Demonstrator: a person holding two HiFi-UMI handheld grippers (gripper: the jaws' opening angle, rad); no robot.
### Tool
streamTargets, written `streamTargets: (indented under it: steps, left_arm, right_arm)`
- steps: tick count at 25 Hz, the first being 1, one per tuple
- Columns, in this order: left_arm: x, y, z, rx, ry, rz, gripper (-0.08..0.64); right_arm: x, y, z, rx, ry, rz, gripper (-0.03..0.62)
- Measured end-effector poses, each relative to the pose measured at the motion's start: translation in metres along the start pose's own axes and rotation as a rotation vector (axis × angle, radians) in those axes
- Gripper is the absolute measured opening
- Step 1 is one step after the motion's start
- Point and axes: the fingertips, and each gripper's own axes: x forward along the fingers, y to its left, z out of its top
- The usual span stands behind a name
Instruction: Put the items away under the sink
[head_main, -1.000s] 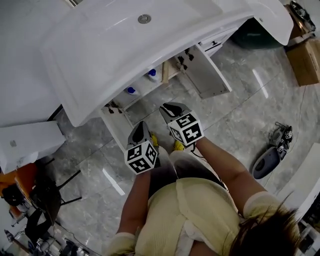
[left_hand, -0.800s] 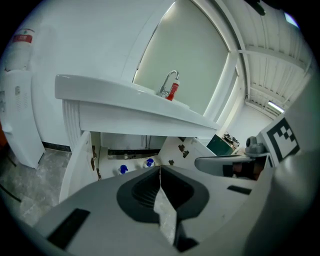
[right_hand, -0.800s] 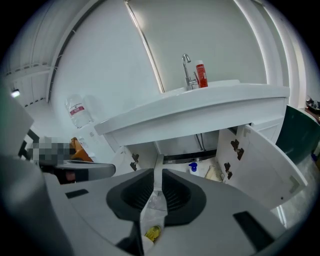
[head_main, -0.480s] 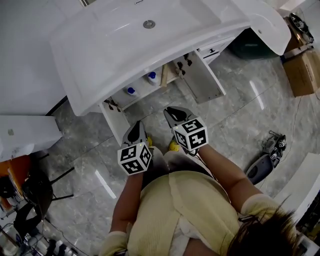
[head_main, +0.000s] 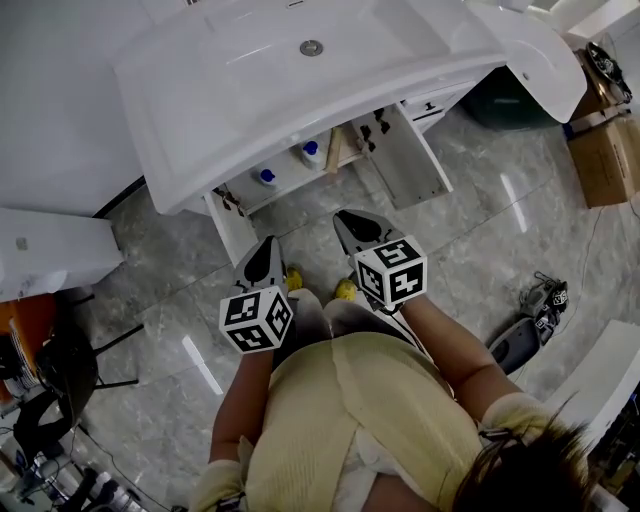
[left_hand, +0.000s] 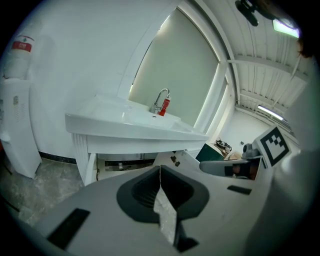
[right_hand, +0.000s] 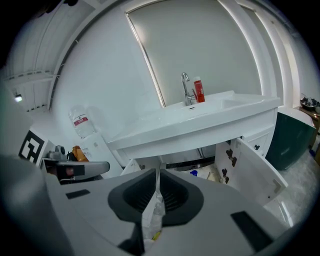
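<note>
The white sink (head_main: 250, 90) stands ahead of me with both cabinet doors (head_main: 405, 155) swung open below it. Two white bottles with blue caps (head_main: 265, 178) (head_main: 311, 150) stand inside the cabinet; one blue cap (right_hand: 194, 173) shows in the right gripper view. A red bottle (right_hand: 199, 91) stands by the tap on the sink top. My left gripper (head_main: 268, 243) and right gripper (head_main: 345, 215) hang side by side over the floor in front of the cabinet. Both are shut with nothing between their jaws, as the left gripper (left_hand: 160, 167) and right gripper (right_hand: 158, 172) views show.
A dark green bin (head_main: 510, 85) sits right of the sink, with a cardboard box (head_main: 605, 155) beyond it. A white appliance (head_main: 50, 260) stands at the left above black stands (head_main: 60, 380). Grey gear (head_main: 530, 320) lies on the marble floor at the right.
Both grippers have stayed shut and empty. They have spread slightly apart, the left one drifting left. The head view has shifted, so the sink and cabinet sit a little further right.
</note>
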Motion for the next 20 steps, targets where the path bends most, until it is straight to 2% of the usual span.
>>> streamTargets:
  steps: [7, 14, 20]
  left_arm:
    - [-0.020, 0.010, 0.012, 0.031, -0.031, 0.038, 0.039]
    - [-0.030, 0.028, 0.009, -0.010, -0.022, 0.070, 0.039]
    - [-0.037, 0.042, 0.002, -0.007, -0.012, 0.106, 0.039]
  right_arm:
    - [-0.013, 0.003, -0.001, -0.009, 0.009, -0.010, 0.031]
    - [-0.012, 0.007, -0.015, 0.007, 0.057, -0.008, 0.026]
    - [-0.009, 0.015, -0.026, -0.042, 0.090, -0.010, 0.026]
